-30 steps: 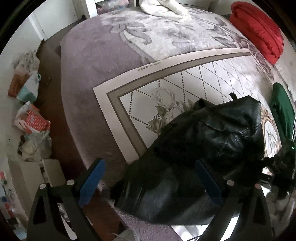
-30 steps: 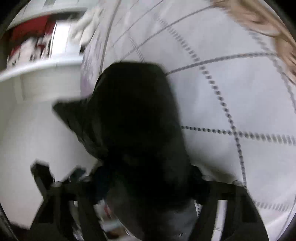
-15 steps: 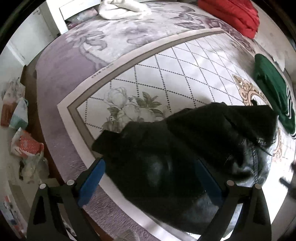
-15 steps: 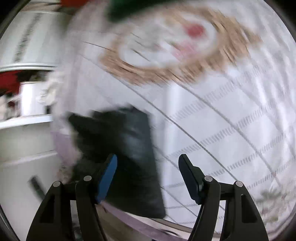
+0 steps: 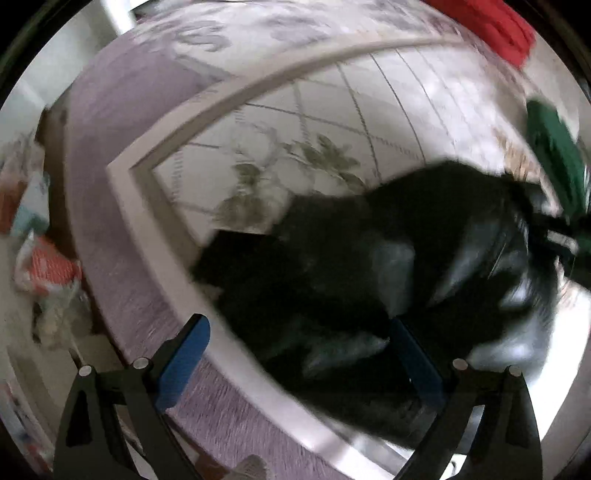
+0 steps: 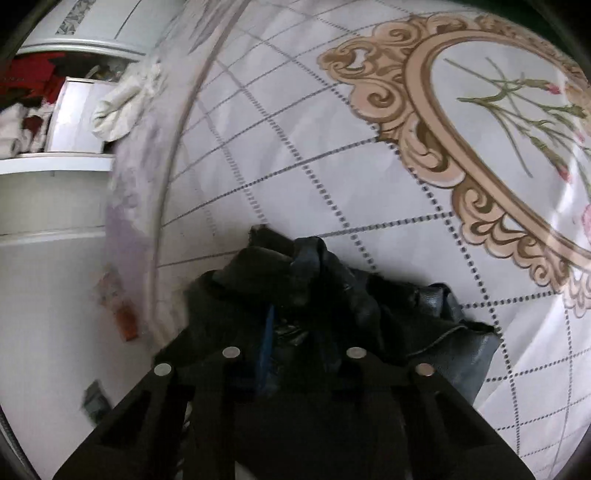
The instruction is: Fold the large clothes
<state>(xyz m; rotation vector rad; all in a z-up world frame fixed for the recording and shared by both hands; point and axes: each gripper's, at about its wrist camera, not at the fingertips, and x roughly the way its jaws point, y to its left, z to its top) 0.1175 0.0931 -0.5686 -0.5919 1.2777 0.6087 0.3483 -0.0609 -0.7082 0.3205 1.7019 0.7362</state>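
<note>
A black leather jacket (image 5: 369,266) lies crumpled on the patterned bedspread (image 5: 332,110). In the left wrist view my left gripper (image 5: 303,354) is open, its blue pads wide apart over the jacket's near edge; the frame is blurred. In the right wrist view my right gripper (image 6: 291,332) is shut on a bunched fold of the jacket (image 6: 317,280), and the leather hides the pads. The right gripper shows faintly at the jacket's far right edge in the left wrist view (image 5: 554,236).
A green garment (image 5: 557,155) and a red garment (image 5: 498,26) lie at the bed's far right. A white garment (image 6: 122,103) sits near the bed's corner. Bags and clutter (image 5: 44,266) lie on the floor left of the bed. White shelving (image 6: 55,166) stands beyond.
My right gripper, open half a second ago, has closed on a fold of the jacket. My left gripper has swung over the jacket and stays open. The jacket has shifted further onto the bed.
</note>
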